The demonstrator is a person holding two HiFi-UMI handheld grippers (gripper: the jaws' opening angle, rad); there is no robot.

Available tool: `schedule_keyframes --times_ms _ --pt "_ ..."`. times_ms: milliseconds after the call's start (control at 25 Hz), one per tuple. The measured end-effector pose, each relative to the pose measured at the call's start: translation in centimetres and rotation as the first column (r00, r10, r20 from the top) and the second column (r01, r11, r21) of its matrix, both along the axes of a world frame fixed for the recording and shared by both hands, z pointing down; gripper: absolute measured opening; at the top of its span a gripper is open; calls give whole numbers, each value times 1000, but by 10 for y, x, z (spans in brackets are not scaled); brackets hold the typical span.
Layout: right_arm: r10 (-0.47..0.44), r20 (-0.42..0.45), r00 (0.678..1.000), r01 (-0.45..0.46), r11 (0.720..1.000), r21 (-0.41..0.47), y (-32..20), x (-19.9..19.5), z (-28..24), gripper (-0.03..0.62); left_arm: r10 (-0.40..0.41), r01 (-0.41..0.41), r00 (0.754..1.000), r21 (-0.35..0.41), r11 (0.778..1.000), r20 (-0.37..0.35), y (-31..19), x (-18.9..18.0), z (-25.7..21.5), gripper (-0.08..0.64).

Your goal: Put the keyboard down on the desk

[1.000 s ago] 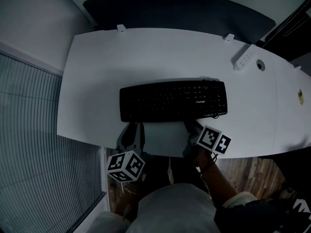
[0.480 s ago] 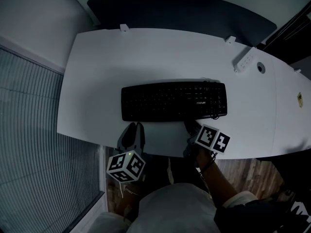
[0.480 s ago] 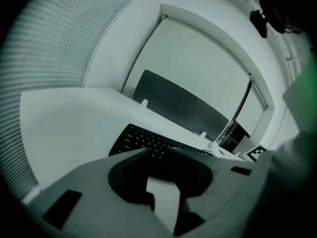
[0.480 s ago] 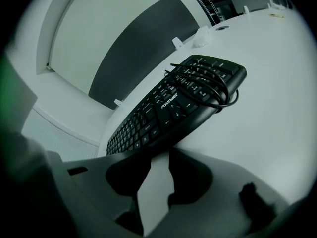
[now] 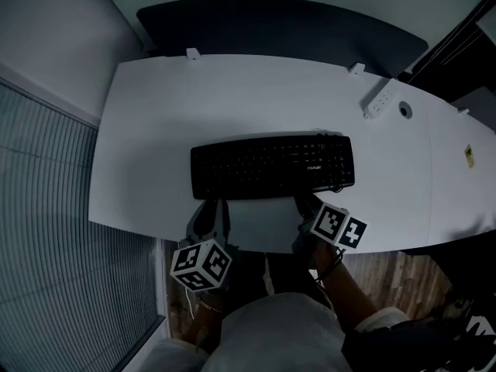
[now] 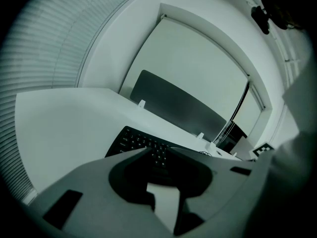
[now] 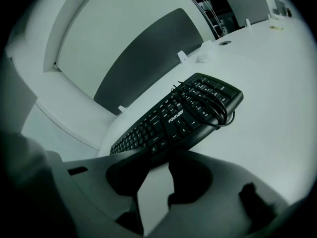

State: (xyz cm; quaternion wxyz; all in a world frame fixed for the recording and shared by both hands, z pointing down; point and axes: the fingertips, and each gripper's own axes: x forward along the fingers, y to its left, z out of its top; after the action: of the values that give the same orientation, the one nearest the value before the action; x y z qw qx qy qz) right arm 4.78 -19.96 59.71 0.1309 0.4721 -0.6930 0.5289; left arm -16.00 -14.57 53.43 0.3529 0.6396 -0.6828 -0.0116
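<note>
A black keyboard (image 5: 271, 165) lies flat on the white desk (image 5: 232, 91), parallel to its front edge, with its coiled cable (image 7: 210, 105) resting on the right-hand keys. My left gripper (image 5: 211, 204) sits just in front of the keyboard's left part. Its jaws are closing slowly with only bare desk between them, and the keyboard (image 6: 143, 143) lies beyond the tips. My right gripper (image 5: 306, 202) stands open in front of the right part, its tips at the front edge of the keyboard (image 7: 183, 113) and not clamping it.
A dark partition panel (image 5: 279, 25) runs along the desk's far edge. A white power strip (image 5: 381, 98) and a round cable hole (image 5: 405, 109) are at the far right. Window blinds (image 5: 46, 231) stand to the left, wooden floor (image 5: 395, 273) below the front edge.
The head view has shifted a little. The keyboard and both grippers keep their places relative to each other.
</note>
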Motion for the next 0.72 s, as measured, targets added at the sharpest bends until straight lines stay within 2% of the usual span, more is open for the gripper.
schedule_keyframes --times_ms 240,400,560,720 --pt "38 -14 999 -37 996 76 -1 7 -29 119 66 -68 997 44 997 46 -14 8 -28 68" --pt "59 -34 998 -52 983 175 -8 11 -57 118 117 -122 992 91 988 56 -31 17 -52 44" --pt "91 -52 994 -73 955 288 -13 14 -90 118 182 -190 981 134 973 71 -39 28 -76 28" --pt "113 -85 990 -67 904 422 -14 12 -123 118 259 -275 960 173 946 108 -44 33 -100 15"
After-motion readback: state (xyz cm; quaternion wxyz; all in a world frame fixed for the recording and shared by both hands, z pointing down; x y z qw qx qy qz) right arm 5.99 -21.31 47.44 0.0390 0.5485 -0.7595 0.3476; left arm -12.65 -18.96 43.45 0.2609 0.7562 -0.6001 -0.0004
